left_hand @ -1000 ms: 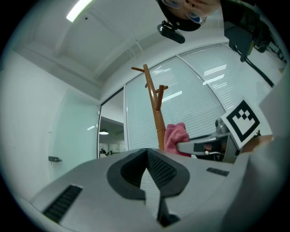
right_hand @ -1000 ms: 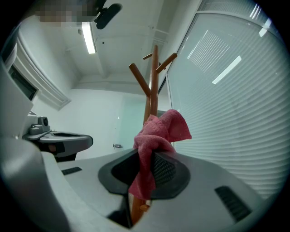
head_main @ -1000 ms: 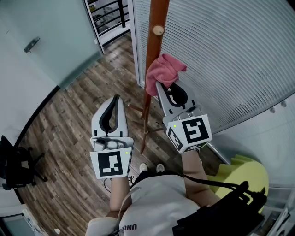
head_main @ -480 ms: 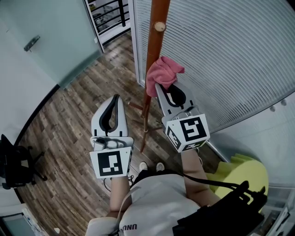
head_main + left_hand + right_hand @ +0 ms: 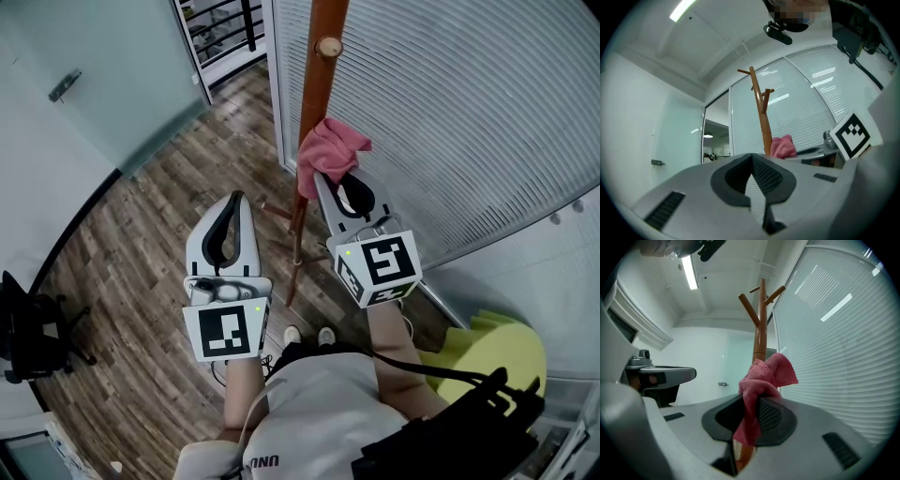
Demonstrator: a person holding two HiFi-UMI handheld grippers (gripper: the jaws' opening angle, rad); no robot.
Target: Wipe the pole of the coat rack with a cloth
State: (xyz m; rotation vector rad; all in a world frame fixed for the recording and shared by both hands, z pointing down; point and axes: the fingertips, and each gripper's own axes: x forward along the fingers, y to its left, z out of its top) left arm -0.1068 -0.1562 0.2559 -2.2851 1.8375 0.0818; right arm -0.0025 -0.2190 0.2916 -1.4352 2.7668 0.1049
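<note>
Pinching cloth [image 5: 764, 373] between right gripper [image 5: 753, 401] fingers [image 5: 771, 416], touching pole [image 5: 760, 341]

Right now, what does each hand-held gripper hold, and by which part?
The right hand-held gripper pinches the pink cloth by a bunched fold, at the pole. The left hand-held gripper holds nothing, jaws together.

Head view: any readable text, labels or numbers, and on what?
"UNU": print on the person's white shirt, cut off at the picture's bottom edge.
The marker cubes on the left tool and right tool: black-and-white square patterns only, no letters.
No print on the pink cloth or the coat rack pole.
</note>
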